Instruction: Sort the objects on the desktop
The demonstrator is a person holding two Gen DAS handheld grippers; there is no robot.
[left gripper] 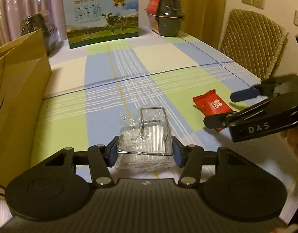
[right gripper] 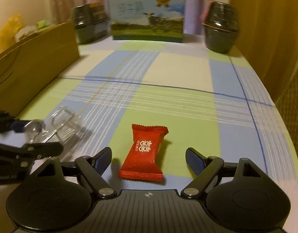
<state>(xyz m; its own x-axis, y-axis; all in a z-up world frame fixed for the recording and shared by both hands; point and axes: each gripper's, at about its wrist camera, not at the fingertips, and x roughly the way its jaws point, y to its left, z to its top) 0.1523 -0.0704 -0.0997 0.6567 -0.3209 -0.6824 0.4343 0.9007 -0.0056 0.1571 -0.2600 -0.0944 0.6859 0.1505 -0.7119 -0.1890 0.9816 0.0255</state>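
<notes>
Checked tablecloth (left gripper: pixel 168 58), left tongs (left gripper: pixel 145 151) gripping clear packet (left gripper: pixel 145 136), red candy (right gripper: pixel 144 153) between open right tongs (right gripper: pixel 149 161)

Both wrist cameras are looking down low and close along the checked tablecloth (left gripper: pixel 168 62) toward the milk carton (right gripper: pixel 147 15); both are catching the red candy packet (right gripper: pixel 144 153) and clear plastic packet (left gripper: pixel 145 137).

Glossy clear plastic box (left gripper: pixel 145 141), shiny red foil wrapper (right gripper: pixel 144 155), matt checked cloth (right gripper: pixel 168 101).
</notes>
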